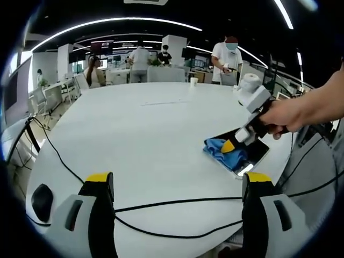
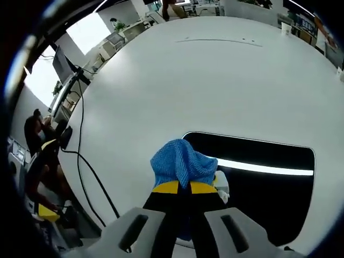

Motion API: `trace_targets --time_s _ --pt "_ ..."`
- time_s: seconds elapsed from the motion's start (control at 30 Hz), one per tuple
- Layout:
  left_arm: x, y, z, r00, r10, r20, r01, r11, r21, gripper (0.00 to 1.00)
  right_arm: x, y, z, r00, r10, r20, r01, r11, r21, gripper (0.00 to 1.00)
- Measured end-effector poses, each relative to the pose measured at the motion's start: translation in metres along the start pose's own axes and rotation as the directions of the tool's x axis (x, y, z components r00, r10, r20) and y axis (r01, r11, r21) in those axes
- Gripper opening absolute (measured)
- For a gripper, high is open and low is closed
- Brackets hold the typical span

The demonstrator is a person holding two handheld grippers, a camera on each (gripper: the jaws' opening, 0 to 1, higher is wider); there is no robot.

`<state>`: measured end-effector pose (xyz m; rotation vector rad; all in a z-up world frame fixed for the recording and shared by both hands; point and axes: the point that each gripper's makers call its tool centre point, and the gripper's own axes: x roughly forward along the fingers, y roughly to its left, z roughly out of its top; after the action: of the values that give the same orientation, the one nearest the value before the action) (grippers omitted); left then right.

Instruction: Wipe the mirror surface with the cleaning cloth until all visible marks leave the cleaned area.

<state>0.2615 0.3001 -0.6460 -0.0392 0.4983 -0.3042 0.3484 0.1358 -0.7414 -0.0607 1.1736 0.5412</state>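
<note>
- The right gripper [image 2: 185, 188] pinches the blue cleaning cloth [image 2: 183, 161] against the mirror's [image 2: 269, 188] near end.
- The left gripper [image 1: 177, 185] hangs wide open above black cables [image 1: 161, 204] on the white table [image 1: 145, 134].
- A paper cup [image 1: 193, 81] stands far off.

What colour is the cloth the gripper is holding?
Blue. The cleaning cloth shows best in the right gripper view, pinched in the right gripper.

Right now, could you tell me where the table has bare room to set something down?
The widest free patch is the white table top between the mirror and the far paper cup. It is crowded at the mirror, where the right gripper presses the blue cloth, and along the near edge, where black cables run past the open left gripper.
</note>
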Motion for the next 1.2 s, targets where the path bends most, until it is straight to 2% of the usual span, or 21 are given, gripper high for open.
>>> trace_targets --time_s 0.2,0.33,0.6,1.2 --pt "-0.001 -0.003 -0.002 1.000 0.006 0.000 -0.006 1.000 -0.003 0.99 -0.001 0.001 0.000 1.000 0.000 -0.007 -0.001 0.999 -0.033 0.00" --pt "0.002 -0.004 -0.004 1.000 0.007 -0.008 -0.007 1.000 0.002 0.99 -0.003 0.001 -0.001 1.000 0.018 -0.001 -0.018 1.000 -0.024 0.00" --pt "0.005 -0.013 0.003 1.000 0.022 0.009 -0.022 1.000 -0.002 0.99 -0.004 0.000 -0.001 0.999 0.043 0.001 -0.043 0.999 -0.032 0.00" --pt "0.003 -0.028 0.002 0.999 0.043 -0.003 -0.043 0.999 0.011 0.99 -0.014 -0.034 -0.006 0.998 0.057 0.010 -0.056 0.998 -0.017 0.00"
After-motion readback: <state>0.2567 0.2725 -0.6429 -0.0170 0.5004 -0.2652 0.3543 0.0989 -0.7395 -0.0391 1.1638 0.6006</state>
